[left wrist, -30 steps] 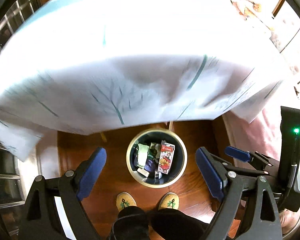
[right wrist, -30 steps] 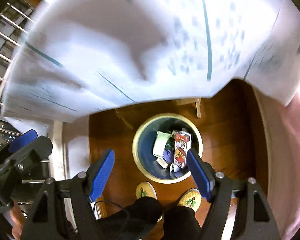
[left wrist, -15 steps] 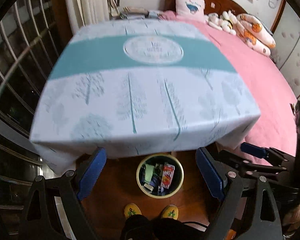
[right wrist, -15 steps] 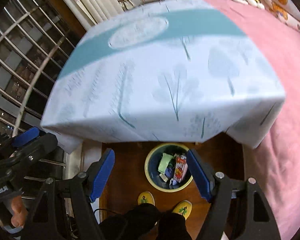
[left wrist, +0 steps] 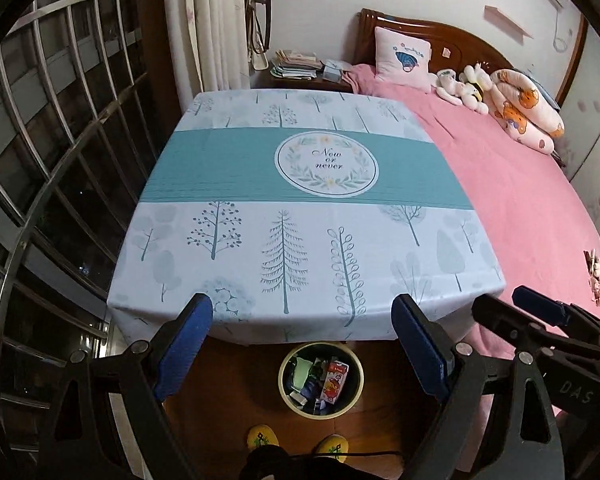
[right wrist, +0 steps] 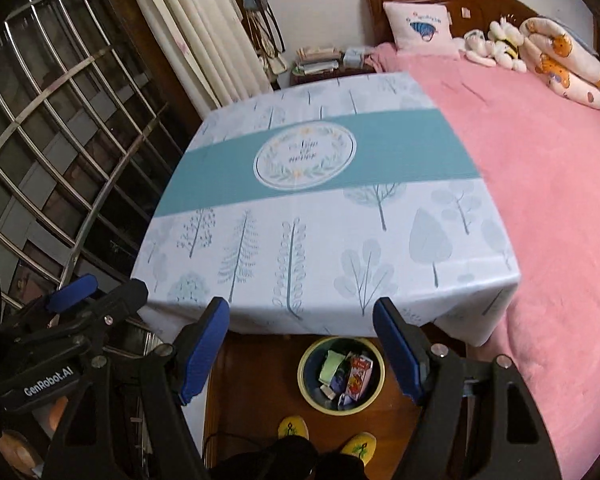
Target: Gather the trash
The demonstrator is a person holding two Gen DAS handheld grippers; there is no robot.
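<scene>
Both grippers, left (left wrist: 302, 344) and right (right wrist: 300, 346), hang with jaws wide apart and empty. Below them the bin (left wrist: 321, 379) sits on the wood floor, holding a carton (left wrist: 334, 380) and wrappers. Beyond it stands the table (left wrist: 300, 208), with the bed (left wrist: 520, 168) beside.

Tablecloth (left wrist: 300, 184) round emblem reads "Now or never" in script, clear in left wrist view, blurred in right wrist view; left gripper (right wrist: 66, 304) body carries white "GenRobot.AI" lettering, seen from the right wrist view; right gripper (left wrist: 540, 312) body shows embossed "DAS", rest cut off; carton (left wrist: 334, 380) print in trash bin (left wrist: 288, 360) too small to read.
</scene>
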